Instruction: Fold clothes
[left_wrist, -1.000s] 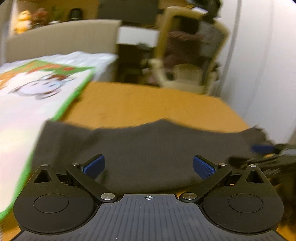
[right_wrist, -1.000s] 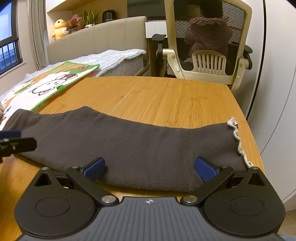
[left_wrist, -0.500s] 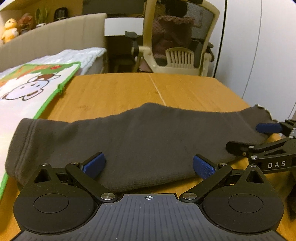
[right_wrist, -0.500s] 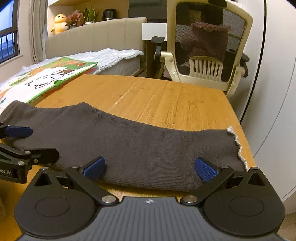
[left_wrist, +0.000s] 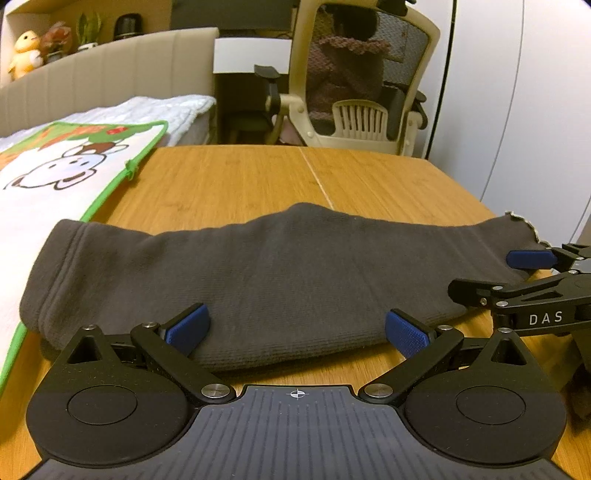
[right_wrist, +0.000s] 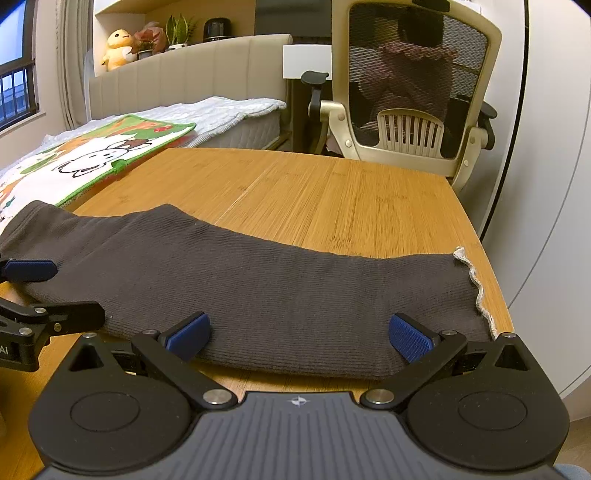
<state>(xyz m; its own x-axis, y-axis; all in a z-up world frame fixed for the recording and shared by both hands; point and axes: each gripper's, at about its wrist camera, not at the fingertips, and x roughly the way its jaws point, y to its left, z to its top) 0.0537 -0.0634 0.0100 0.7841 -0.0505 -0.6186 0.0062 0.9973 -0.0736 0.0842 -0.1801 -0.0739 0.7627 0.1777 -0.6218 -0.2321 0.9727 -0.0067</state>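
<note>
— Garment (left_wrist: 280, 273) first: where does it lie?

— Dark grey ribbed knit, folded into a long band, flat on the wooden table (left_wrist: 240, 181) and running left to right. Its left end touches the edge of a cartoon-printed cloth (left_wrist: 55, 177); its right end, with a pale lace trim (right_wrist: 476, 284), reaches near the table's right edge.

— And the left gripper (left_wrist: 295, 328)?

— Spread wide, holding nothing. Its blue pads sit over the band's near edge, toward the left half; whether they touch the fabric I cannot tell.

— The right gripper (right_wrist: 299, 332)?

— Also spread wide and empty, over the near edge of the right half. In the left wrist view its fingers (left_wrist: 532, 258) show at the lace end, one above the other.

— Behind the table?

— An office chair (right_wrist: 410, 92) and a bed (right_wrist: 207, 114).
</note>
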